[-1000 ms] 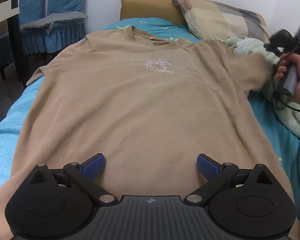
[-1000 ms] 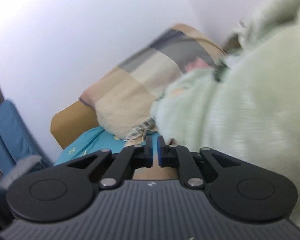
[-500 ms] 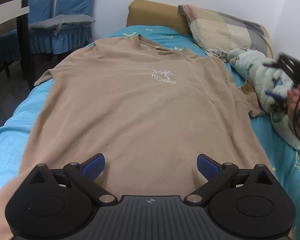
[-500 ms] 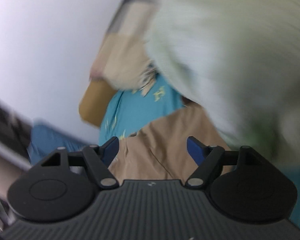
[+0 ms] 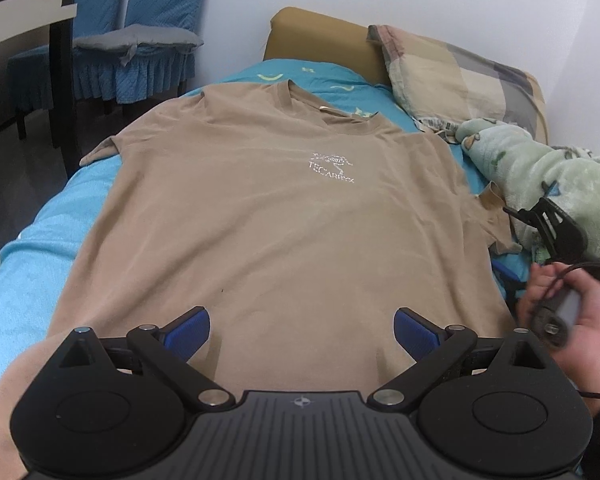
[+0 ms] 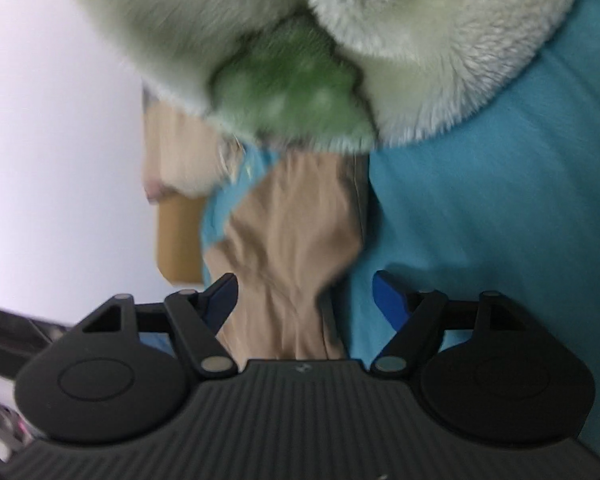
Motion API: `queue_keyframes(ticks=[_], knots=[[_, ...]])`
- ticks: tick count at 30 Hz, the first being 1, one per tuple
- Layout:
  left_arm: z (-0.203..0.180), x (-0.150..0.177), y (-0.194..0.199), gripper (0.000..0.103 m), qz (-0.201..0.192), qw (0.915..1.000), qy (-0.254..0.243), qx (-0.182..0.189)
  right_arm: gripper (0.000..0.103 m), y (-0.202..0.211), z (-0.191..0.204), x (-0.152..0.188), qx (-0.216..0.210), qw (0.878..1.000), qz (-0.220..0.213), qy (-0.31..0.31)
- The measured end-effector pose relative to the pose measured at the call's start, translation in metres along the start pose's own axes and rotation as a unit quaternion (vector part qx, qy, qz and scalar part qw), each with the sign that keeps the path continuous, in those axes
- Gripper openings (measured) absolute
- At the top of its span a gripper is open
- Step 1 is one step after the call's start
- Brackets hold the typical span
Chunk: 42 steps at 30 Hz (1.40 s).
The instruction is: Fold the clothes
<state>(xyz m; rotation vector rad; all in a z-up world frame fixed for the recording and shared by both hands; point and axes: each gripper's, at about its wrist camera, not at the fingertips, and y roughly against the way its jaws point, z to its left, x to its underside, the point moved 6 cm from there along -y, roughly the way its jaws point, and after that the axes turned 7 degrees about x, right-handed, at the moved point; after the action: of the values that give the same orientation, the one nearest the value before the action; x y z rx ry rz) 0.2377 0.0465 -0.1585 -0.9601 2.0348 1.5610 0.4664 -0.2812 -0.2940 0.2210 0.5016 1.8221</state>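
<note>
While closing, R hand-held gripper (image 6: 304,300) astride sleeve (image 6: 292,248)

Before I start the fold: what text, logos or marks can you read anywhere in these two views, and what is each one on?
"TECARBYX", as best it reads, small white print under a white figure logo, on the chest of the tan T-shirt; the last letters are unclear.
Small crosshair emblem, no words, on the body of the left gripper.
Similar mark on the right gripper: too blurred to read.
Pale shapes on the blue bedsheet and green ones on the green fleece blanket: pattern, not text.
</note>
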Motion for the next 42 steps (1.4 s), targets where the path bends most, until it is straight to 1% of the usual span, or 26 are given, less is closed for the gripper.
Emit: queue_keyframes(ticks=[1, 3, 5, 6, 8, 11, 13, 14, 15, 16, 17, 19, 21, 23, 24, 26, 28, 31, 33, 35, 36, 37, 38, 39, 40, 42], knots=[[0.000, 0.000, -0.001, 0.100, 0.001, 1.0000, 0.003, 0.000, 0.074, -0.007, 0.004, -0.003, -0.008, 1.000, -0.009, 0.018], [0.001, -0.001, -0.003, 0.100, 0.002, 0.9999, 0.010, -0.001, 0.071, -0.026, 0.018, -0.007, 0.002, 0.996, -0.017, 0.089], [0.002, -0.003, -0.007, 0.100, 0.003, 0.9998, 0.018, 0.001, 0.070, -0.043, 0.034, -0.006, 0.022, 0.985, -0.029, 0.170], [0.002, -0.005, -0.009, 0.100, 0.002, 0.9998, 0.019, -0.001, 0.070, -0.049, 0.039, -0.007, 0.027, 0.980, -0.040, 0.192], [0.002, -0.010, -0.016, 0.100, -0.001, 0.9998, 0.019, -0.008, 0.070, -0.061, 0.045, -0.012, 0.026, 0.979, -0.053, 0.194], [0.002, -0.016, -0.027, 0.100, -0.004, 0.9996, 0.021, -0.017, 0.071, -0.086, 0.057, -0.021, 0.024, 0.975, -0.055, 0.213], [0.000, -0.020, -0.030, 0.100, -0.007, 0.9996, 0.020, -0.018, 0.071, -0.101, 0.071, -0.023, 0.043, 0.968, -0.055, 0.241], [0.000, -0.022, -0.030, 0.100, -0.009, 0.9996, 0.020, -0.017, 0.062, -0.107, 0.078, -0.024, 0.057, 0.963, -0.058, 0.257], [-0.001, -0.023, -0.029, 0.100, -0.010, 0.9996, 0.020, -0.016, 0.046, -0.111, 0.085, -0.024, 0.069, 0.957, -0.061, 0.276], [-0.001, -0.025, -0.027, 0.100, -0.012, 0.9996, 0.021, -0.016, 0.005, -0.113, 0.093, -0.024, 0.085, 0.947, -0.062, 0.304], [-0.002, -0.027, -0.024, 0.100, -0.016, 0.9995, 0.022, -0.018, 0.005, -0.108, 0.104, -0.023, 0.095, 0.935, -0.075, 0.333], [-0.003, -0.031, -0.015, 0.100, -0.023, 0.9992, 0.024, -0.020, 0.005, -0.089, 0.129, -0.025, 0.102, 0.910, -0.117, 0.384], [-0.004, -0.038, -0.002, 0.100, -0.036, 0.9989, 0.029, -0.014, 0.005, -0.069, 0.154, -0.030, 0.116, 0.895, -0.150, 0.404], [-0.005, -0.044, 0.013, 0.100, -0.049, 0.9984, 0.028, -0.009, 0.005, -0.053, 0.177, -0.030, 0.131, 0.880, -0.169, 0.425], [-0.006, -0.048, 0.020, 0.100, -0.056, 0.9982, 0.021, -0.009, 0.005, -0.046, 0.189, -0.026, 0.132, 0.870, -0.178, 0.441], [-0.004, -0.054, 0.035, 0.100, -0.072, 0.9973, 0.014, -0.010, 0.005, -0.031, 0.213, -0.008, 0.127, 0.844, -0.197, 0.483], [0.004, -0.058, 0.048, 0.100, -0.083, 0.9963, 0.021, -0.009, 0.005, -0.017, 0.232, 0.016, 0.129, 0.818, -0.213, 0.518], [0.023, -0.065, 0.061, 0.100, -0.091, 0.9949, 0.042, -0.007, 0.005, 0.000, 0.256, 0.057, 0.128, 0.776, -0.234, 0.572], [0.037, -0.070, 0.069, 0.100, -0.102, 0.9933, 0.054, -0.010, 0.005, -0.015, 0.273, 0.102, 0.116, 0.744, -0.235, 0.614], [0.051, -0.075, 0.074, 0.100, -0.113, 0.9921, 0.052, -0.018, 0.005, -0.029, 0.281, 0.151, 0.102, 0.706, -0.229, 0.663], [0.058, -0.077, 0.074, 0.100, -0.116, 0.9917, 0.050, -0.025, 0.005, -0.036, 0.283, 0.174, 0.096, 0.689, -0.223, 0.683], [0.065, -0.078, 0.074, 0.100, -0.117, 0.9914, 0.048, -0.034, 0.005, -0.044, 0.284, 0.195, 0.091, 0.673, -0.214, 0.702], [0.073, -0.080, 0.074, 0.100, -0.118, 0.9909, 0.050, -0.041, 0.005, -0.054, 0.283, 0.215, 0.092, 0.661, -0.207, 0.715], [0.081, -0.081, 0.074, 0.100, -0.120, 0.9902, 0.053, -0.048, 0.005, -0.063, 0.279, 0.233, 0.095, 0.655, -0.200, 0.723], [0.090, -0.082, 0.074, 0.100, -0.121, 0.9894, 0.059, -0.053, 0.006, -0.072, 0.274, 0.249, 0.094, 0.656, -0.186, 0.725], [0.107, -0.083, 0.072, 0.100, -0.123, 0.9878, 0.074, -0.060, 0.006, -0.087, 0.263, 0.277, 0.090, 0.666, -0.151, 0.725]])
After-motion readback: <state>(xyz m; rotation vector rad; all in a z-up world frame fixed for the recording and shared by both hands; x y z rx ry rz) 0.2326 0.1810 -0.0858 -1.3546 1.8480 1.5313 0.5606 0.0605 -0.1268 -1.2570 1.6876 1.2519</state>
